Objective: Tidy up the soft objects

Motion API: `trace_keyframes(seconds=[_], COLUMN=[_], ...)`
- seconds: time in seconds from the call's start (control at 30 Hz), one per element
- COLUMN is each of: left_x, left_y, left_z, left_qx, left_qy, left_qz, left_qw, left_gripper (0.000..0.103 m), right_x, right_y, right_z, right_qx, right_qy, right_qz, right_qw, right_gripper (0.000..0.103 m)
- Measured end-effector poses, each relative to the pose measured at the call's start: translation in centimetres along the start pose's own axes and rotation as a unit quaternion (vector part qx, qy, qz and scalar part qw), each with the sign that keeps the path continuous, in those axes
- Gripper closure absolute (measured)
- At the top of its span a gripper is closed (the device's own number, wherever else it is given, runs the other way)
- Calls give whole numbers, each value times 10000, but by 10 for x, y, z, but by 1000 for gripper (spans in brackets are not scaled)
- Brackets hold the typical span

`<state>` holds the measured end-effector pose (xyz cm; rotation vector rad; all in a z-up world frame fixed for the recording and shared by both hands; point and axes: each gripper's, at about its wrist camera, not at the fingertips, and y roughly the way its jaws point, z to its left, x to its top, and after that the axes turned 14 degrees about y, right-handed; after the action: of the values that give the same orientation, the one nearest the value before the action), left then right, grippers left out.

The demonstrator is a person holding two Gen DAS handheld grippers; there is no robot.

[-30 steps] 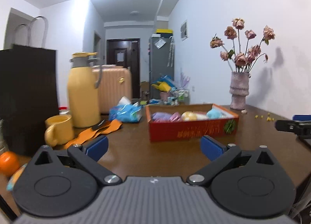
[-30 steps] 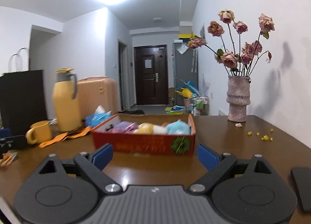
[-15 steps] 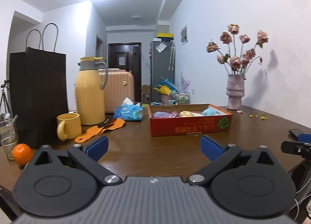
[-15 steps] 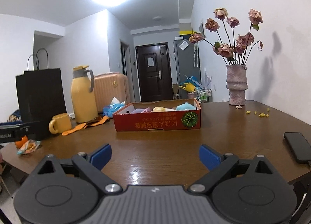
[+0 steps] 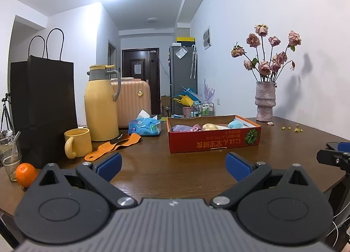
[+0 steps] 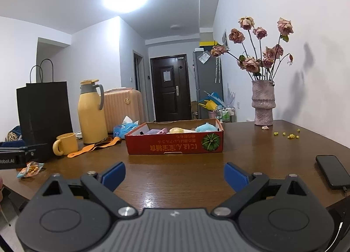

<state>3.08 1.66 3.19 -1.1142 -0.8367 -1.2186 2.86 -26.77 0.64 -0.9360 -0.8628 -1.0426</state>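
A shallow red cardboard box (image 5: 215, 143) (image 6: 175, 145) sits mid-table and holds several soft items: a purple one (image 5: 181, 128), a pink one (image 5: 195, 127), a yellowish one (image 5: 210, 126) and a fluffy blue one (image 5: 236, 124) (image 6: 204, 127). My left gripper (image 5: 174, 166) is open over the near table edge, well short of the box, nothing between its blue pads. My right gripper (image 6: 174, 174) is open too, holding nothing, also short of the box. The right gripper's tip (image 5: 334, 155) shows at the left view's right edge.
At the left stand a yellow mug (image 5: 77, 142), a yellow thermos (image 5: 101, 103), a black paper bag (image 5: 43, 109), a glass (image 5: 8, 153) and an orange (image 5: 25, 174). An orange strap (image 5: 113, 145) and tissue pack (image 5: 144, 127) lie behind. A vase of dried roses (image 6: 262, 105) and a phone (image 6: 332, 171) are at the right.
Both grippers have drawn back from the box and risen a little; the box looks smaller and farther. More of the near table and left-side clutter has come into view. Both stay open.
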Motion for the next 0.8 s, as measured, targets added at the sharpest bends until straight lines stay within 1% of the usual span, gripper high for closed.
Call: trace_keyframes(seconds=[0.4, 0.8], left_x=[-2, -4], left_y=[1, 0], left_z=[0, 2], left_qx=[11, 3], left_qy=[-23, 0], left_qz=[35, 12], left_qw=[10000, 10000], left_gripper=[0, 0], right_x=[-6, -4], right_y=[4, 3], right_z=[3, 3], right_qx=[-50, 71], right_qy=[-19, -2], right_qz=[15, 47], right_qw=[10000, 10000], right_gripper=[6, 6])
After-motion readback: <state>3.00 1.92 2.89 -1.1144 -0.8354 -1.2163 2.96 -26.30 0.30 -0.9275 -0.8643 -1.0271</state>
